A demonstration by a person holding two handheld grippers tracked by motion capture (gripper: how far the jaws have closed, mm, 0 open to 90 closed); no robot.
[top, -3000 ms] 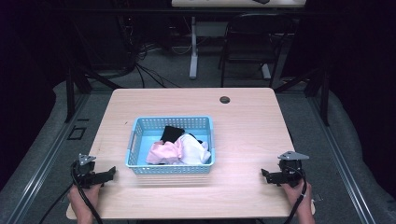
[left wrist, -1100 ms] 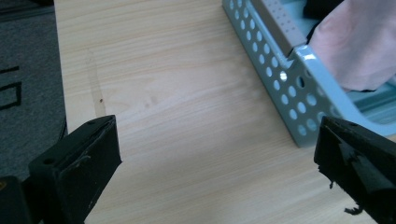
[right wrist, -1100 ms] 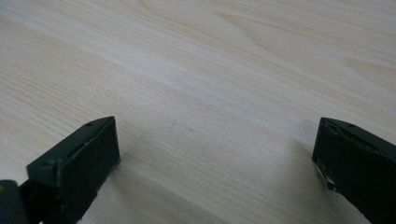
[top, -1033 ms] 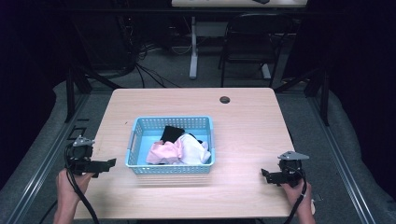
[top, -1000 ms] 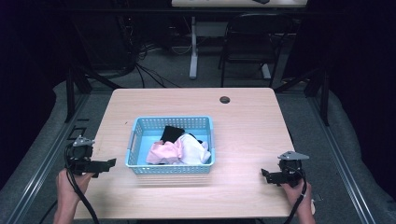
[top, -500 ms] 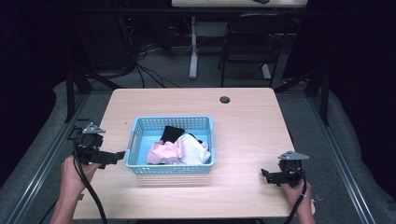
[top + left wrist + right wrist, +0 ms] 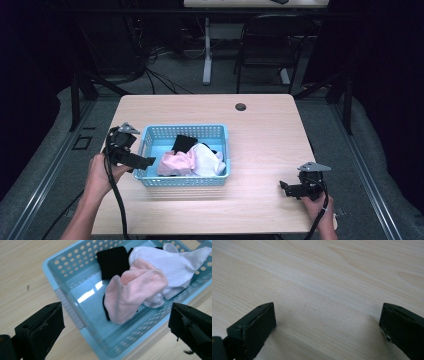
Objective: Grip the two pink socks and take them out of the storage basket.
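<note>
The left gripper [image 7: 142, 162] is held spread wide over the blue basket's [image 7: 150, 131] left rim, aimed at the pink sock [image 7: 132, 290] lying inside atop black and white socks [image 7: 175, 262]. A descent past the rim seems needed next. The right gripper [image 7: 287, 187] is likewise spread, resting idle on the table [image 7: 270, 130].

Black tongs [image 7: 145, 162], grey plates, trailing cables

Blue perforated basket [image 7: 150, 140] w/ pink sock [image 7: 130, 292] atop white [image 7: 172, 265] & black socks [image 7: 112, 261], table centre-left
</note>
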